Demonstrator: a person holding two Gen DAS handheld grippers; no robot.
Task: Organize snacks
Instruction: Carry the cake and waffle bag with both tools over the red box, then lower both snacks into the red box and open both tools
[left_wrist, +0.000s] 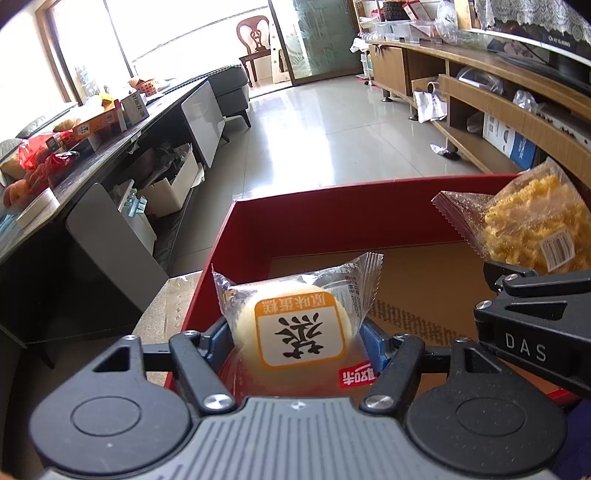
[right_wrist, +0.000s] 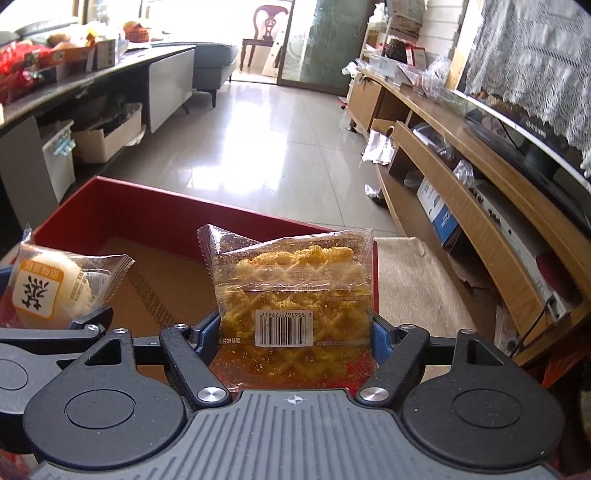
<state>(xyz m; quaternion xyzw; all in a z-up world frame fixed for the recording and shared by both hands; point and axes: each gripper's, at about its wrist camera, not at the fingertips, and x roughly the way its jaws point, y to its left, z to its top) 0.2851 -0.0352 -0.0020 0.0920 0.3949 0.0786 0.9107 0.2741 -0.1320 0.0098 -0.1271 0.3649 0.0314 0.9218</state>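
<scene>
Snacks go in now: your left claw (left_wrist: 295, 334) pinches the cake (left_wrist: 295, 328), your right claw (right_wrist: 293, 334) the noodles (right_wrist: 295, 291); lower both toward 12 o'clock into the box (left_wrist: 325, 218), then let go

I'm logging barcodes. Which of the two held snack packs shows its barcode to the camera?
The clear bag of yellow crunchy snack in the right claw: a white barcode label faces the camera. The wrapped cake in the left claw shows only its orange-framed label.
</scene>
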